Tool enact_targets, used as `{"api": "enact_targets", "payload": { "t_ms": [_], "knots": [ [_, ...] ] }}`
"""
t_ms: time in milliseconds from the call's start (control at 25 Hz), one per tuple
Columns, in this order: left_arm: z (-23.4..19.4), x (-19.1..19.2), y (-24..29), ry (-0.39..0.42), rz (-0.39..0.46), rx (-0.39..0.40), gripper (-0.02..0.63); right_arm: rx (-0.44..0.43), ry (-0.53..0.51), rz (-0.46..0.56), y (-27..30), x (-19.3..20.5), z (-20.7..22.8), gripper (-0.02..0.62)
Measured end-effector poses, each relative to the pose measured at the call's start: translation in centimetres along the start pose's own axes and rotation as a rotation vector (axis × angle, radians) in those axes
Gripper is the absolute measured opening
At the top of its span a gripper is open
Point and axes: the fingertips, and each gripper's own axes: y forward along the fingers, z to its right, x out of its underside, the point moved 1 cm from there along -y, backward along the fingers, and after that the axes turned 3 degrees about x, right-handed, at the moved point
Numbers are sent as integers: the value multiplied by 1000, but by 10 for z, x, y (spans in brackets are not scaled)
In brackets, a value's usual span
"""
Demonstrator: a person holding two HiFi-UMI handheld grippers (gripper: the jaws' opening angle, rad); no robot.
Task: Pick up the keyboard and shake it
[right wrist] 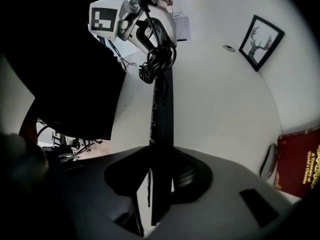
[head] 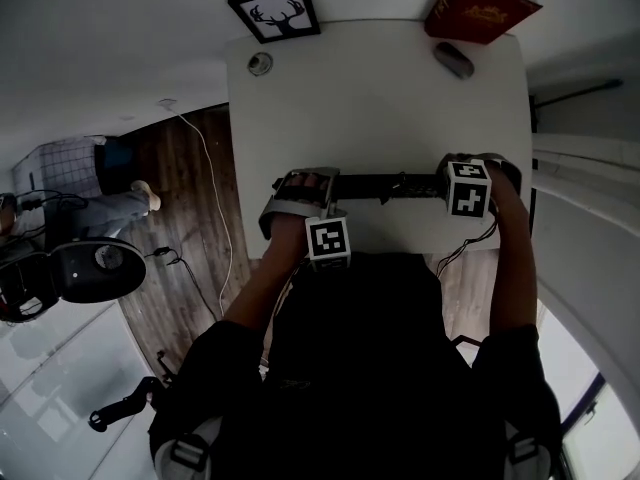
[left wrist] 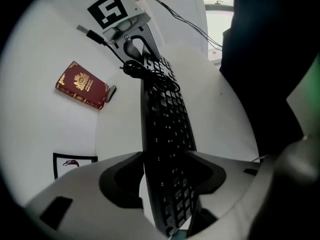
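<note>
The keyboard point(head: 385, 185) was found held between the two tongs over the near part of the white table point(head: 380, 108), turned onto its long edge so that only a thin black strip was presented to the head view. The left tongs point(head: 318, 188) were set at its left end. In the left gripper view the keyboard was seen tilted across the gap, key face showing, with both jaws lying against it, so a grasp was recorded there at a wide setting. The right tongs point(head: 452, 180) were found clenched on the right end, the thin edge of the keyboard being pinched between narrowly set jaws in the right gripper view. A coiled black cable point(left wrist: 150, 71) was noted bunched against the keyboard toward its far end in the left gripper view. At the far right corner of the table a red book point(head: 480, 8) was observed, with a grey oblong object point(head: 453, 59) just beside it. A framed picture of a deer's head point(head: 276, 12) was noted at the far left corner, and a small round object point(head: 260, 64) near it. All four were well apart from the keyboard.
</note>
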Motion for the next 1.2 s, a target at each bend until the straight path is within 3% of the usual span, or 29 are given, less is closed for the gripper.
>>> {"api": "enact_targets", "payload": {
  "t_ms": [160,320,480,640,720,840,1040,1200],
  "knots": [
    [-1,-1,1,-18,10,-4,239,26,-4,5,-1,2,5,123],
    [-8,4,14,-44,19,57,236,238,-25,3,1,9,32,252],
    [-16,6,22,-63,57,138,238,411,-77,3,1,8,37,267],
    [-18,7,22,-67,72,171,239,491,-100,-21,1,6,36,267],
    [-19,6,23,-71,72,178,239,485,-67,16,-6,0,35,267],
    [-20,7,24,-73,77,201,239,401,8,83,-6,-11,31,267],
    [-20,2,27,-84,84,245,241,310,-44,10,21,-3,34,256],
    [-20,6,33,-118,97,315,242,278,-40,40,22,-6,40,249]
  ]
}}
